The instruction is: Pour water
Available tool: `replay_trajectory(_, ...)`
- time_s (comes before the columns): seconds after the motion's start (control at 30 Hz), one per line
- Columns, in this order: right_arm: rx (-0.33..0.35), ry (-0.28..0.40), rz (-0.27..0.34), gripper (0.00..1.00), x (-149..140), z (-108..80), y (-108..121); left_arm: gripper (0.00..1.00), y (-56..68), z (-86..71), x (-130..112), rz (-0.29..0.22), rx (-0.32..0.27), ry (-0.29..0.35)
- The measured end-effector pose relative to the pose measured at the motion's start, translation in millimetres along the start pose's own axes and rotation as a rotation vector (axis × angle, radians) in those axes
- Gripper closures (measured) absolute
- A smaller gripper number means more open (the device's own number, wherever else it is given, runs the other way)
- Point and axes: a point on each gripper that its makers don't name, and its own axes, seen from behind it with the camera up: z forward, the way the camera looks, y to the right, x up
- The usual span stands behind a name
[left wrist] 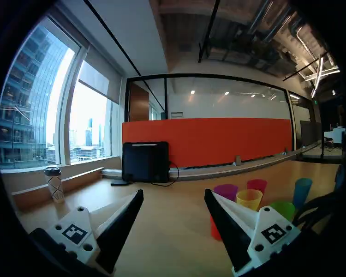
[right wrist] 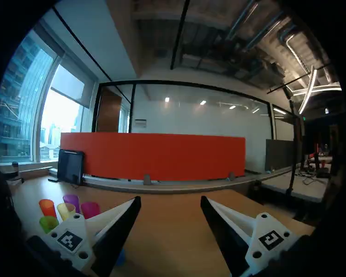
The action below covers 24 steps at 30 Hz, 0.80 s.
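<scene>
Several coloured plastic cups stand together on the wooden table: a yellow cup [left wrist: 249, 199], a purple cup [left wrist: 225, 191], a pink cup [left wrist: 257, 185], a blue cup [left wrist: 302, 191], a green cup [left wrist: 282, 209] and a red one partly hidden behind my left gripper's right finger. My left gripper [left wrist: 174, 197] is open above the table, the cups just to its right, nothing between its fingers. In the right gripper view the same cluster sits at lower left: an orange cup [right wrist: 47, 207], a yellow cup [right wrist: 66, 210], a purple cup [right wrist: 72, 201]. My right gripper [right wrist: 170, 203] is open and holds nothing.
A lidded bottle [left wrist: 55, 183] stands by the window ledge at left. A black monitor [left wrist: 145, 161] with a cable leans against the orange divider [left wrist: 210, 141] at the table's far edge. Another desk with dark gear [right wrist: 311, 177] lies to the right.
</scene>
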Motion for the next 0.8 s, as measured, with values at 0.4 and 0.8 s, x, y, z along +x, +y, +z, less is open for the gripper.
replay_trajectory(0.4,0.015,-0.007,0.0,0.0,-3.3,0.2,-10.6,0.01,-6.6,1.3,-10.5,-0.022,-0.003,-0.023)
replay_trajectory(0.8,0.01,-0.008,-0.002,0.0,-2.4,-1.1,-9.1,0.01,-6.5,3.5,-19.4,-0.031,0.0,-0.052)
